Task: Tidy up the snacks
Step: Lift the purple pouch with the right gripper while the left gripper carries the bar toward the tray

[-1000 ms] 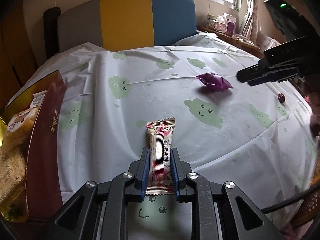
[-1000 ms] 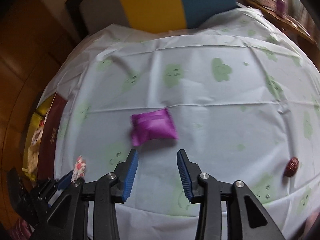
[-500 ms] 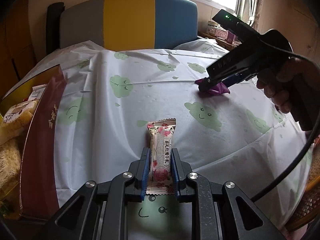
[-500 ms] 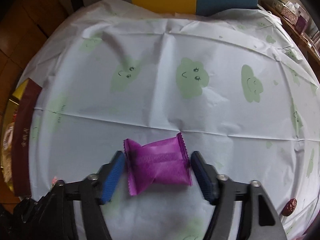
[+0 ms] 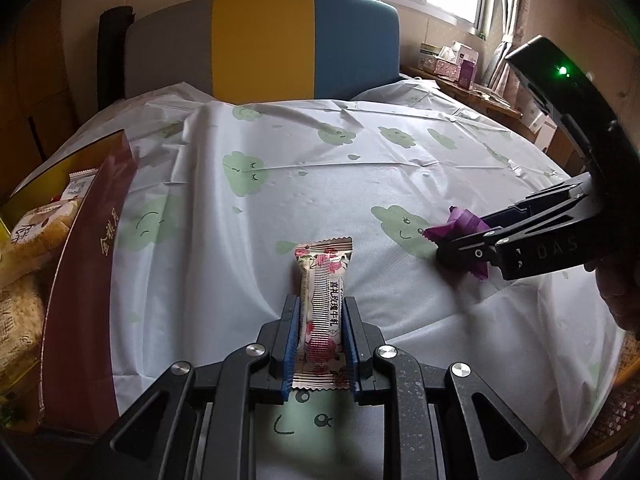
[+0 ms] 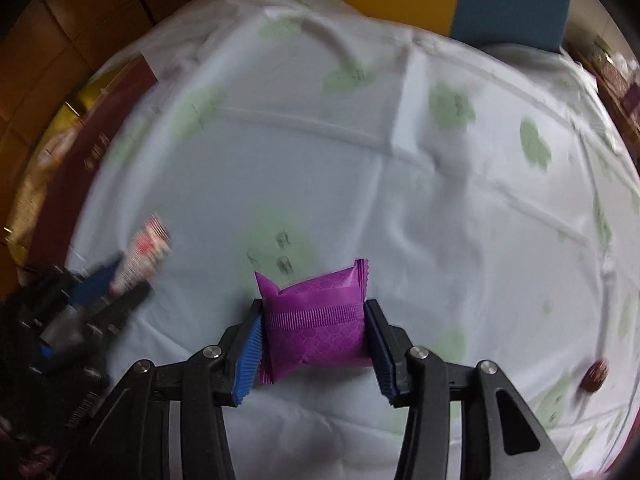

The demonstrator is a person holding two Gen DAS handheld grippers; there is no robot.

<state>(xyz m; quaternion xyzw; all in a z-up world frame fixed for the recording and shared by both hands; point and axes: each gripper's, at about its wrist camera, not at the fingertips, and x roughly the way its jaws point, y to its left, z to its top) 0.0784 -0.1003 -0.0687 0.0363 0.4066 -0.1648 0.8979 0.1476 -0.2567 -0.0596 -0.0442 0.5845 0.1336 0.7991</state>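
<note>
My left gripper (image 5: 319, 322) is shut on a long pink-and-white floral snack bar (image 5: 323, 296), held just above the cloud-print tablecloth (image 5: 280, 184). My right gripper (image 6: 314, 330) is shut on a purple snack packet (image 6: 316, 330), gripped by its two sides. In the left wrist view the right gripper (image 5: 460, 248) shows at the right with the purple packet (image 5: 462, 224) in its jaws. In the right wrist view the left gripper (image 6: 100, 284) and its snack bar (image 6: 144, 254) show blurred at the lower left.
A dark red box (image 5: 80, 276) holding several packaged snacks (image 5: 36, 224) stands at the table's left edge; it also shows in the right wrist view (image 6: 80, 128). A small dark red candy (image 6: 595, 374) lies near the right edge. A grey, yellow and blue headboard (image 5: 260, 44) stands behind.
My right gripper came down over the purple packet, closed on its sides and carried it nearer to the left gripper. The left gripper kept its hold on the snack bar.
</note>
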